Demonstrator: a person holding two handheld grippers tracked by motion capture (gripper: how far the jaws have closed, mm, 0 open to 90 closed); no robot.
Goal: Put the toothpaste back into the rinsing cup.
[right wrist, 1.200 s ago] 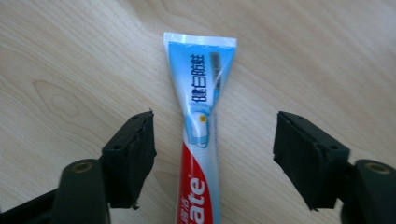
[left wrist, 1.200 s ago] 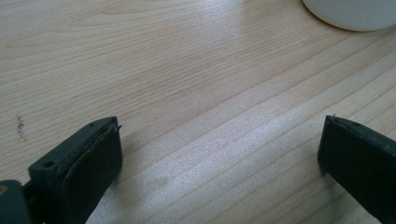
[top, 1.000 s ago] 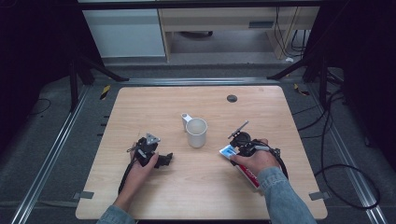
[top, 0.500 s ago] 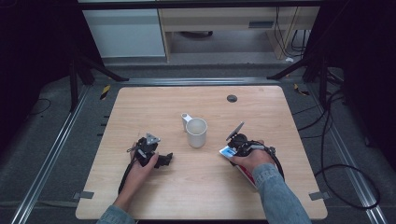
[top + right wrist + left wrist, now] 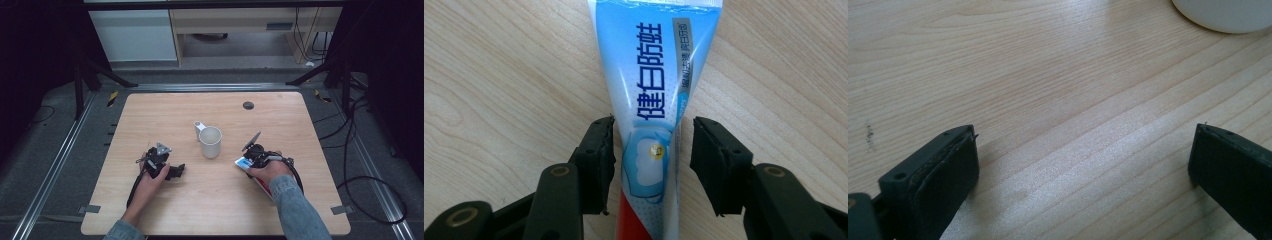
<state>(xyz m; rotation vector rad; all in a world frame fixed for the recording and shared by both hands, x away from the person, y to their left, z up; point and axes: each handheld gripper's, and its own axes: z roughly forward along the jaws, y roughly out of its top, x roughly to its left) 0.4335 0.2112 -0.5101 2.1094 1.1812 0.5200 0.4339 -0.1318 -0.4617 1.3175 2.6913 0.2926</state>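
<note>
1. The left gripper (image 5: 172, 170), a black two-jaw tool with a grey three-cornered plate on top, lay low over the light wooden table (image 5: 165, 112) at the person's left hand (image 5: 150, 180), on the left half of the tabletop.
2. In the left gripper view its jaws stood wide apart with bare wood grain between them; nothing was held.
3. The white ceramic mug (image 5: 210, 142) stood upright near the middle of the table, its handle turned toward the far left; its base showed at the top right of the left gripper view (image 5: 1223, 15), well apart from those jaws.
4. A small dark round disc (image 5: 248, 105) sat on the wood near the far edge, beyond the mug.
5. The blue-and-white toothpaste tube (image 5: 654, 90), printed with dark blue characters and red at its near end, lay flat on the table to the right of the mug (image 5: 244, 162), partly under the right hand.
6. The right gripper (image 5: 651, 150), held in the person's right hand (image 5: 267, 172), straddled the tube, one black jaw on each side.
7. Its jaws had just been closing around the tube. The left pad seemed to touch the tube's edge, while a narrow gap appeared to remain at the right pad, though the angle made contact hard to judge.
8. A blue denim-like sleeve (image 5: 297, 210) covered the right forearm.
</note>
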